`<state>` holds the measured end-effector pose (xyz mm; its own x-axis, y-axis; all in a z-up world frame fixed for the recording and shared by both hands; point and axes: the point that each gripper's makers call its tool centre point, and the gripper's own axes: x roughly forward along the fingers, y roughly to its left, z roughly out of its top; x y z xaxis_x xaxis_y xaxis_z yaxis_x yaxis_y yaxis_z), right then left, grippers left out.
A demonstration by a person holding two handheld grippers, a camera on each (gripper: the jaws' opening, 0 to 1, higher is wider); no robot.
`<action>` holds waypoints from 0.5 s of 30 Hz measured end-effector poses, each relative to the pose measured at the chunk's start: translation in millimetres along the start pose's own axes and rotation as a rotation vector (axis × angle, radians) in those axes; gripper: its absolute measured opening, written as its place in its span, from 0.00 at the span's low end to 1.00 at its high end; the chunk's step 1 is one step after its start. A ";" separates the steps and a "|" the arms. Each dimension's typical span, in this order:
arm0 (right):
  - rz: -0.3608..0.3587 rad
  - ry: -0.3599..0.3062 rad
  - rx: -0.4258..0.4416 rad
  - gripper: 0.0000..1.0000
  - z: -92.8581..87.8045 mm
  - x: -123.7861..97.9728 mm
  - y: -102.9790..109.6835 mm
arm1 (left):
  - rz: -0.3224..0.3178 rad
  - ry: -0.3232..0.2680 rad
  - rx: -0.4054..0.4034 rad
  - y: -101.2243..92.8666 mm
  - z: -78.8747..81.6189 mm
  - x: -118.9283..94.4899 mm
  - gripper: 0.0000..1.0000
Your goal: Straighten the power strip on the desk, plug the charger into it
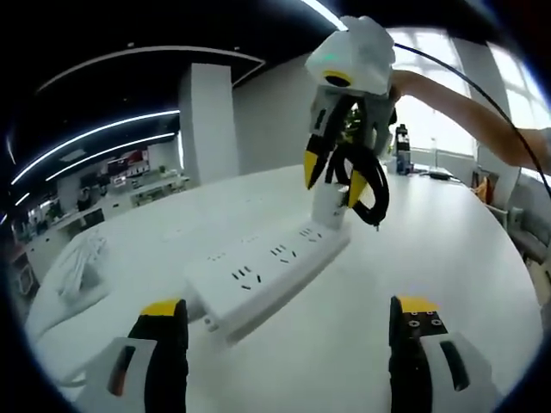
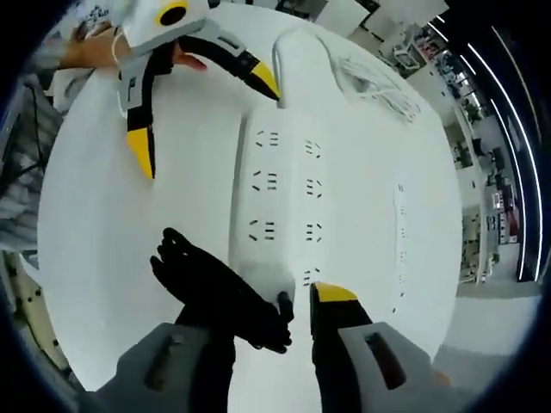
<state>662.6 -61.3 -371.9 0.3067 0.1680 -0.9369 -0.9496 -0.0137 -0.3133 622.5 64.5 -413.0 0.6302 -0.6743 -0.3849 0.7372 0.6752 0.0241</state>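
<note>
- Left gripper view: left hand-held gripper [image 1: 288, 331] rises from the bottom edge, jaws wide apart, nothing between them, poised just above the white table [image 1: 448, 258].
- White power strip [image 1: 267, 271] lies flat on the table ahead of the jaws, running diagonally away to the upper right; several socket groups face up.
- Right hand-held gripper [image 1: 336, 176] comes down from above at the strip's far end, yellow tips on either side of a white charger [image 1: 329, 205] that stands upright on the strip's last socket. Jaws closed on the charger.
- Bundled black cable [image 1: 366, 185] hangs beside that gripper, just off the charger.
- A person's bare forearm [image 1: 465, 107] reaches in from the right behind that gripper.
- Loose white cable bundle [image 1: 79, 262] lies on the table at far left, well apart from the strip.
- Right gripper view: right hand-held gripper [image 2: 297, 301] holds the white charger [image 2: 269, 280] between its jaws, at the near end of the power strip [image 2: 280, 185].
- Black cable coil [image 2: 215, 288] sits against the left jaw, over the table [image 2: 103, 249].
- Left hand-held gripper [image 2: 207, 120] shows at top left, jaws spread open, empty, one tip near the strip's far end.
- White cord [image 2: 374, 82] lies past the strip's far end.
</note>
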 end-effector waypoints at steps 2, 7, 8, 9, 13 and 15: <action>0.003 -0.008 0.004 0.35 2.2 -1.1 3.0 | 0.002 -0.001 -0.003 0.2 0.2 -0.4 0.99; 0.002 0.002 0.001 0.37 0.1 -2.2 6.8 | 0.000 0.003 -0.003 -1.6 -1.5 -0.2 0.99; 0.000 0.007 0.002 0.37 -1.5 -2.7 6.6 | -0.001 0.003 -0.003 -1.9 -1.5 -0.3 0.99; -0.002 0.012 0.005 0.36 -3.4 -3.3 6.3 | -0.001 0.002 -0.003 -2.2 -1.2 -0.3 0.99; -0.003 0.026 0.015 0.36 -10.9 -9.1 6.5 | -0.003 -0.001 -0.005 -3.0 -0.7 -0.7 0.99; -0.007 0.030 0.015 0.34 -13.3 -11.5 7.5 | -0.005 0.001 -0.006 -3.4 -1.3 -0.6 0.99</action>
<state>652.8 -76.5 -365.6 0.3147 0.1388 -0.9390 -0.9483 0.0026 -0.3174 619.3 63.0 -414.1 0.6266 -0.6771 -0.3858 0.7385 0.6741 0.0164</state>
